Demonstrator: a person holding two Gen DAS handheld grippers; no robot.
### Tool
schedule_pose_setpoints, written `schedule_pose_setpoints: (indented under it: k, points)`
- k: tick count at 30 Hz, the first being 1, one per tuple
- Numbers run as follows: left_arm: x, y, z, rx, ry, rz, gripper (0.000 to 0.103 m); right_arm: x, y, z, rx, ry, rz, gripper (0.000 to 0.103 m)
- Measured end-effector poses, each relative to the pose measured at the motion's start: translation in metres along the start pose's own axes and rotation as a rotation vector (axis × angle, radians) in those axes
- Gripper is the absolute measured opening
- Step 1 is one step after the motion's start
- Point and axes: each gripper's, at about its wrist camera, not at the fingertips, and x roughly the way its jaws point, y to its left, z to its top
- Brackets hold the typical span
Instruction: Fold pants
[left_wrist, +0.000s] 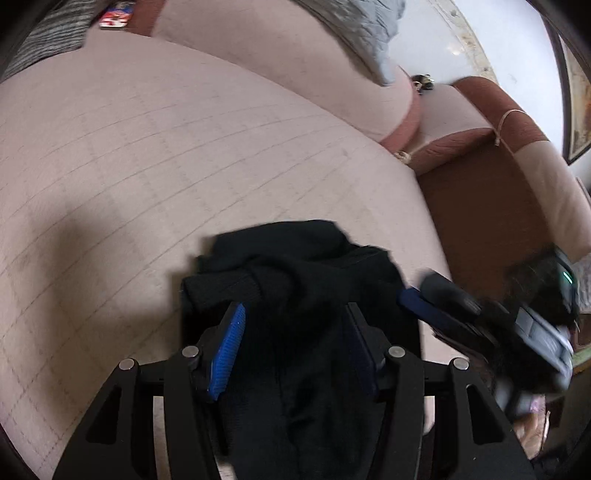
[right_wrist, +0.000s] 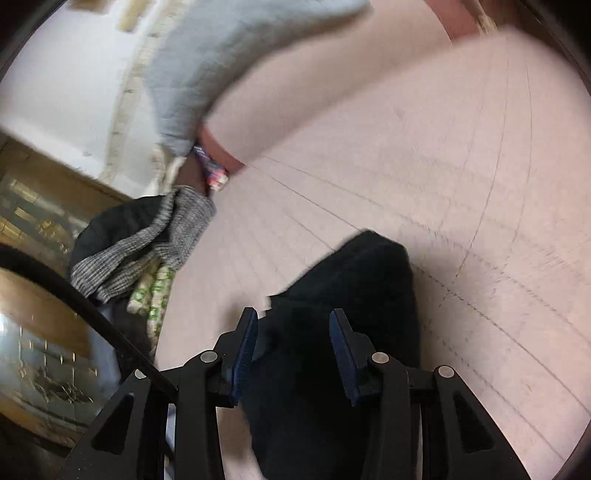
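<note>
The black pants (left_wrist: 295, 280) are seen bunched in a compact heap on the pink sofa seat (left_wrist: 147, 155), apparently largely folded, while the jaws of the left gripper (left_wrist: 295, 325) and right gripper (right_wrist: 293, 332) are spread over them, pinching nothing.

The pants (left_wrist: 314, 280) are looking like matt black cloth with a ribbed cuff; at twelve o'clock the sofa (left_wrist: 184, 147) is showing smooth, checked pink fabric.
</note>
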Motion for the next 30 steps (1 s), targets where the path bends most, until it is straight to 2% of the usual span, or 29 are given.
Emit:
schedule_pose_setpoints:
  k: [2, 3, 5, 7, 10, 11, 13, 16, 20, 23, 27, 30]
  points:
    - [0.0, 0.006, -0.004, -0.006, 0.001, 0.005, 0.053, 0.022, -0.012, 0.01, 0.01, 0.014, -0.076, 0.039]
    - [0.004, 0.01, -0.006, -0.013, 0.022, 0.016, 0.054, 0.029, -0.015, 0.014, 0.002, 0.011, -0.123, 0.028]
    - [0.014, 0.016, -0.011, -0.03, 0.05, 0.013, 0.054, 0.032, -0.019, 0.025, -0.029, -0.031, -0.214, 0.023]
    - [0.01, 0.017, -0.012, -0.019, 0.033, 0.002, 0.054, 0.037, -0.016, 0.033, -0.054, -0.048, -0.29, 0.023]
    - [0.003, 0.013, -0.01, -0.012, 0.047, 0.004, 0.054, 0.032, -0.01, 0.04, -0.093, -0.071, -0.349, 0.026]
    - [-0.002, 0.014, -0.011, -0.013, 0.045, 0.002, 0.054, 0.025, -0.007, 0.039, -0.1, -0.1, -0.364, 0.034]
    - [-0.016, 0.009, -0.01, -0.008, 0.014, 0.025, 0.054, -0.003, -0.004, 0.03, -0.097, -0.159, -0.339, 0.04]
    - [-0.037, -0.002, -0.01, 0.026, -0.055, 0.049, 0.054, -0.039, 0.004, 0.001, -0.126, -0.193, -0.285, 0.04]
    - [-0.043, -0.014, -0.006, 0.056, -0.107, 0.027, 0.057, -0.065, 0.009, -0.047, -0.148, -0.171, -0.196, 0.04]
    - [-0.019, -0.02, -0.001, 0.085, -0.065, 0.068, 0.06, -0.061, 0.004, -0.076, -0.139, -0.111, -0.132, 0.04]
    - [0.017, -0.009, 0.004, 0.031, 0.045, 0.132, 0.06, -0.055, -0.02, -0.096, -0.1, -0.072, -0.196, 0.038]
    - [0.003, -0.008, 0.0, 0.004, 0.022, 0.108, 0.06, -0.074, -0.023, -0.094, -0.078, -0.121, -0.227, 0.04]
